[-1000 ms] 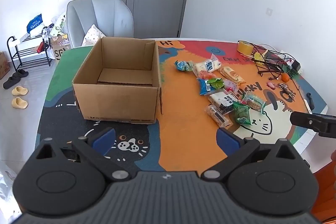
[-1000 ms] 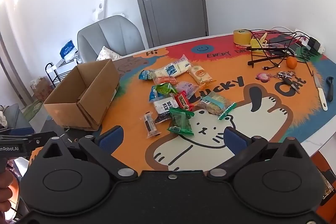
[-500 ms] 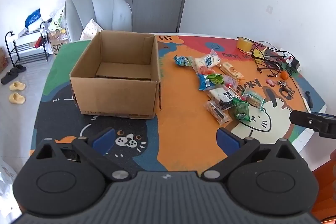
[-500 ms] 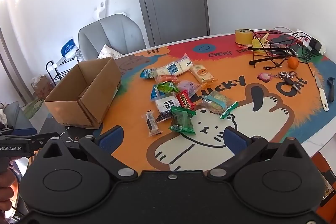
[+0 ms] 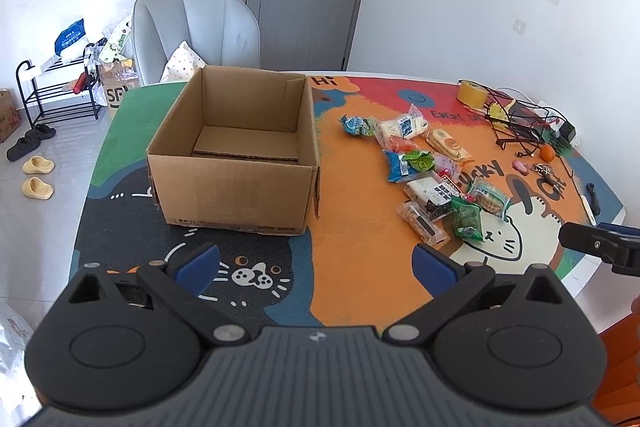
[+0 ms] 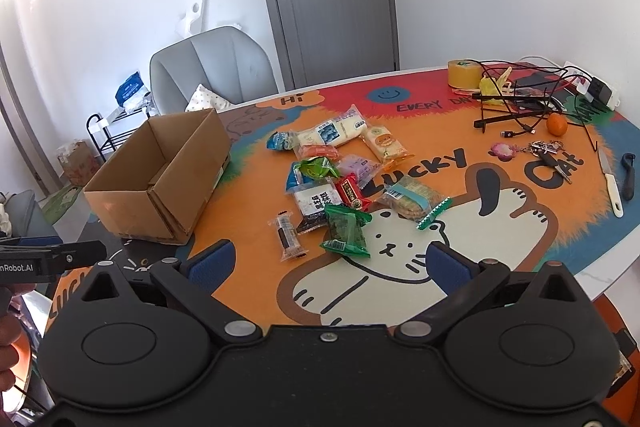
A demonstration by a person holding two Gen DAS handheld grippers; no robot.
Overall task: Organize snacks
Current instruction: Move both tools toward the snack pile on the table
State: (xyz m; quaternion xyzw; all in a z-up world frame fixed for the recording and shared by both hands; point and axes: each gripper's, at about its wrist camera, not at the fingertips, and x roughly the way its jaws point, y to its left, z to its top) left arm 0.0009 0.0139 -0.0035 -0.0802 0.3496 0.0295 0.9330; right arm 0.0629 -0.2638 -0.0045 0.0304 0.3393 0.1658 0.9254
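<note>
An open, empty cardboard box stands on the left of the colourful table mat; it also shows in the right wrist view. Several wrapped snacks lie in a loose pile to its right, among them a green packet, a white and black packet and a long white packet. The pile shows in the left wrist view. My left gripper is open and empty above the table's near edge. My right gripper is open and empty, just short of the green packet.
At the table's far right lie a tape roll, a wire stand with cables, an orange, keys and a knife. A grey chair stands behind the table. A shoe rack is on the left.
Both views have drawn back and risen slightly, so the box and snacks look a little farther away. Nothing on the table has moved. Both grippers stay open.
</note>
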